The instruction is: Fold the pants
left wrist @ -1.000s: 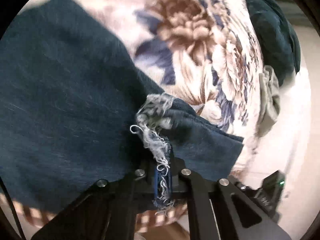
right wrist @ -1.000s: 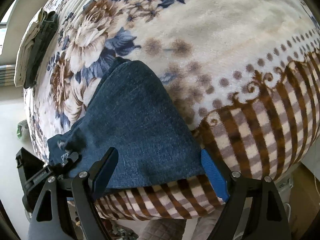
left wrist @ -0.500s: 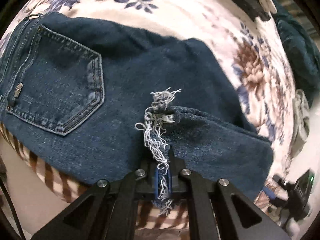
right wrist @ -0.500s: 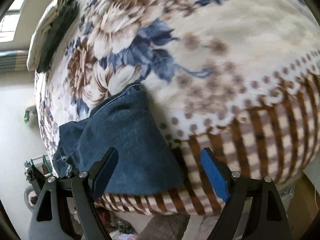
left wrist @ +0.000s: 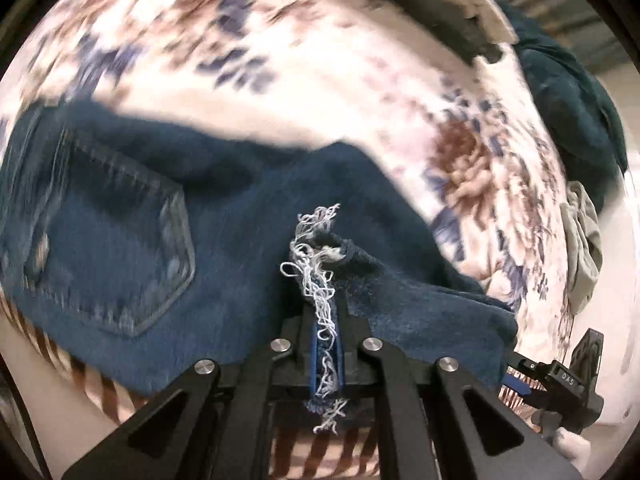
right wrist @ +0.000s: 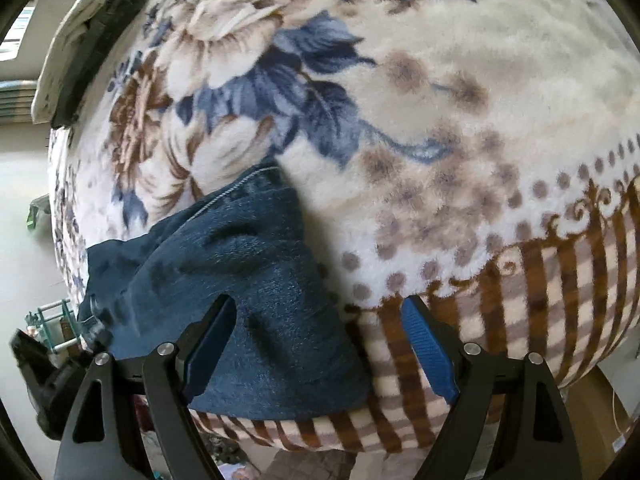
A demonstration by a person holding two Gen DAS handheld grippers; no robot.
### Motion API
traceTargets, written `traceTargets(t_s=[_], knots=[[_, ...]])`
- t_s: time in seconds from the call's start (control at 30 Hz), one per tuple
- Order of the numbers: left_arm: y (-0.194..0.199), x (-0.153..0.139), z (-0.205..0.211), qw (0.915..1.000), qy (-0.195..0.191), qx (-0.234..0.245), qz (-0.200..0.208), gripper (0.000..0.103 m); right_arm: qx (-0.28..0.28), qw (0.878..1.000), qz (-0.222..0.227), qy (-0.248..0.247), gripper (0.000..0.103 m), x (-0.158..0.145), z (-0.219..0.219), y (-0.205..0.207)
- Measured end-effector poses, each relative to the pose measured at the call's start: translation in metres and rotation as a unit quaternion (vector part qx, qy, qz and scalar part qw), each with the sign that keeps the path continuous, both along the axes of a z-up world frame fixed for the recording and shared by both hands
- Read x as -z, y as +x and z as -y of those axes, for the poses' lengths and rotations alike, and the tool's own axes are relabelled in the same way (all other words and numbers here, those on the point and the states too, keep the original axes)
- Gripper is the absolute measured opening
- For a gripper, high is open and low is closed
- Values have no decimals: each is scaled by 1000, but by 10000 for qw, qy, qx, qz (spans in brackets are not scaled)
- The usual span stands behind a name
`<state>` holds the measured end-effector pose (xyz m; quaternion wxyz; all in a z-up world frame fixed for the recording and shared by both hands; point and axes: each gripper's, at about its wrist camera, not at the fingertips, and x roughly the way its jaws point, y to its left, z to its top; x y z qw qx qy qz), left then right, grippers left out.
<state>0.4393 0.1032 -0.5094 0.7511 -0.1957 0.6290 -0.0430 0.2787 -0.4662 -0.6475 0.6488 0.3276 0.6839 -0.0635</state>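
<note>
Dark blue denim pants (left wrist: 224,240): left gripper (left wrist: 326,344) clamped on the frayed hem (left wrist: 316,248) mid-fold above the back pocket (left wrist: 116,240), right gripper (right wrist: 316,344) wide open, empty – next, lay it flat

Floral plush blanket (right wrist: 460,60) covers bed; pale floor (right wrist: 20,248); daylit window (right wrist: 14,36).

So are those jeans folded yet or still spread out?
Partly folded: the frayed leg end, pinched in the left jaws, lies doubled over the jeans near the back pocket.
</note>
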Motion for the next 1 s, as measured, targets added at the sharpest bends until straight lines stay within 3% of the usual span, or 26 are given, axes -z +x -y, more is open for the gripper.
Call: traceTargets(t_s=[0.1,0.2,0.27,0.3,0.4,0.5,0.57,0.6,0.63,0.67,0.73,0.8,0.83,0.87,0.9,1.0], knots=[[11,19,-5,9996,59,-82,-266,5,77,9998,163,17,87,-4,4,5],[6,31,-17,9982,-39,-120,-588,13,378,9983,418,150,84,-11,12,15],[-3,31,-31,9968,-44,-280,-754,20,554,9965,489,383,65,-7,17,24],[-7,30,-36,9962,-57,-356,-787,22,618,9955,474,533,38,1,19,29],[-13,21,-53,9944,45,-606,-865,22,851,9930,513,636,32,12,26,35],[-10,0,-46,9959,218,-485,-733,22,1367,9809,758,1158,32,11,42,32],[2,-19,-15,9980,248,26,-575,22,1439,9788,681,1287,34,11,49,21],[9,-24,3,9976,227,303,-577,22,1386,9795,645,1313,44,11,49,15],[19,-29,28,9960,173,642,-605,22,1284,9817,573,1283,62,12,50,8],[30,-33,55,9937,9,951,-598,22,1126,9839,526,1285,70,15,46,3],[53,-35,116,9843,-163,1633,-652,23,802,9850,434,1463,74,26,36,-2],[71,-30,172,9691,-216,2344,-736,23,566,9841,383,1640,72,39,26,-7],[79,-26,209,9569,-113,2787,-815,23,545,9830,590,1654,52,40,24,-9],[83,-22,235,9454,-146,3131,-888,23,510,9809,807,1693,45,38,22,-9],[86,-16,262,9322,-165,3473,-1004,23,456,9824,851,1598,44,36,18,-10],[77,0,339,8775,88,4579,-1422,23,251,9833,1231,1318,34,17,13,-13]])
